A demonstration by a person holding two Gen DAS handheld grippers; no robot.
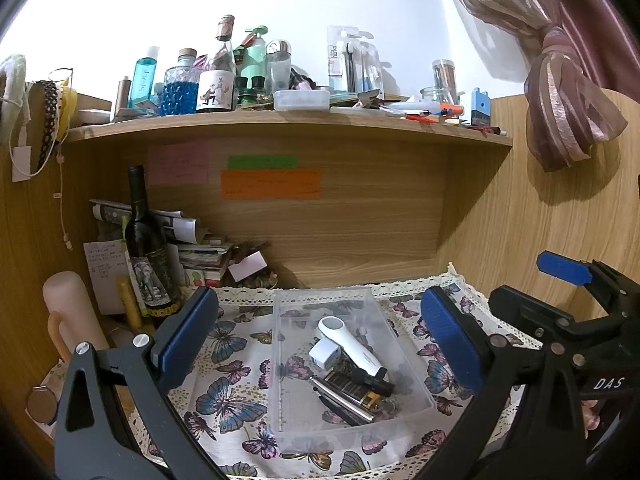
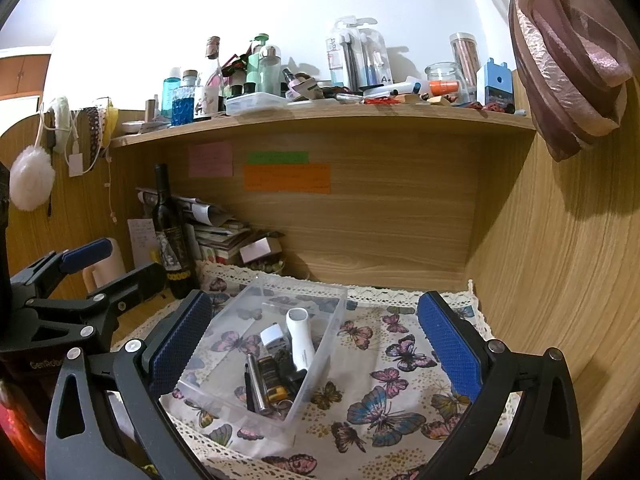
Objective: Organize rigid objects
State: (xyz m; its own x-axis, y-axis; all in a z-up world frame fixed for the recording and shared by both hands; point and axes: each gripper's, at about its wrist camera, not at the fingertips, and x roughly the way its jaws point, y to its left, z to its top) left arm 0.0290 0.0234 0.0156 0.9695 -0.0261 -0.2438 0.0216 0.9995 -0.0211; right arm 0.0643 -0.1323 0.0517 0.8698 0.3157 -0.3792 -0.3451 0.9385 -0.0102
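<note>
Blue-padded left tongs [image 1: 320, 334] hang spread wide and empty just above the near end of the clear plastic bin [image 1: 280, 392], their pads flanking it without touching. Right tongs [image 2: 310, 344] are equally spread and empty; the bin lies toward their left pad, angled across the butterfly cloth [image 2: 400, 380] that covers the worktop.

Inside the bin, gathered toward its near half, lie the rigid things: a white handheld device [image 1: 352, 344], a small white adapter [image 1: 325, 354], a silver pen-like tube [image 1: 344, 400], and a dark block with gold lettering [image 1: 352, 390], overlapping one another. No loose item shows on the cloth beside the bin.

Judging from this, the sorting looks close to finished, and the step in hand is probably a check or a tidy of the pile. To do it well, bring one pair of tongs down over the white device, which lies uppermost, and close along its narrow body, keeping clear of the thin bin wall.
</note>
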